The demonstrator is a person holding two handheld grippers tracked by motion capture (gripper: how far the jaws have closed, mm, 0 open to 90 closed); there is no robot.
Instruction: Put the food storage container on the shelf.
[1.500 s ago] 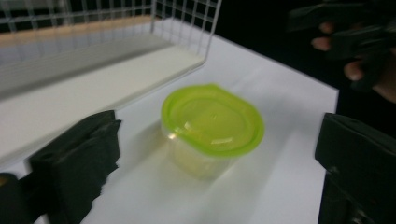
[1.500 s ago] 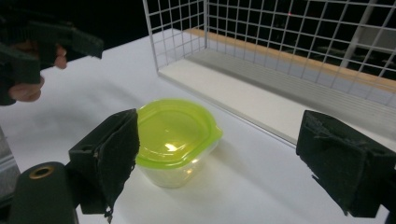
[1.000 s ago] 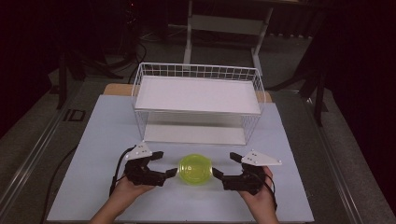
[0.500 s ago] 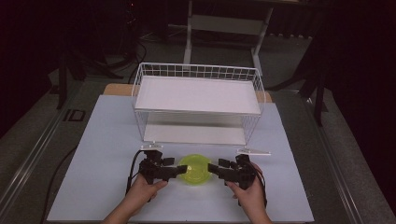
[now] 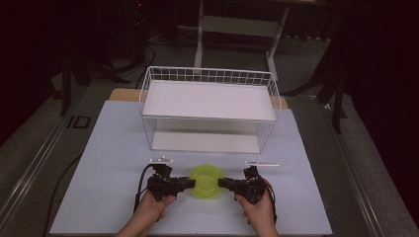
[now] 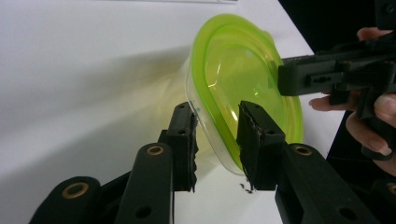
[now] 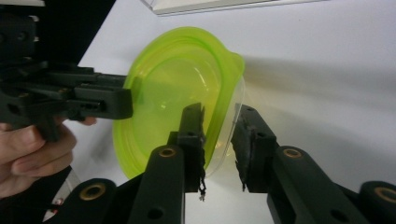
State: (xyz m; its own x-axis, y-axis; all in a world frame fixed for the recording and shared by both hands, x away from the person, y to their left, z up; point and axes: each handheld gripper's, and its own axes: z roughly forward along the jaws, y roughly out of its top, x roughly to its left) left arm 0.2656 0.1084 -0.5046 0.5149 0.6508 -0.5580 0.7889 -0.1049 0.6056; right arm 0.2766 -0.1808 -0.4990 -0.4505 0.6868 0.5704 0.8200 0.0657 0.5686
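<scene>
A clear tub with a lime-green lid (image 5: 206, 181) (image 6: 243, 70) (image 7: 173, 79) sits near the front of the white table. My left gripper (image 5: 190, 184) (image 6: 215, 135) comes at it from the left and my right gripper (image 5: 222, 184) (image 7: 218, 137) from the right. Both pairs of jaws have just been closing with the tub's rim between them. Each now has one pad on the green lid and the other against the clear wall, at opposite sides of the rim. The tub rests on the table.
A white wire rack (image 5: 207, 98) with a flat shelf and an open lower level stands behind the tub. The white tabletop (image 5: 108, 148) spreads to either side. Dark floor and table legs lie beyond the far edge.
Both hands moved inward and down to the tub. Their wide-open jaws came together around its rim from left and right.
</scene>
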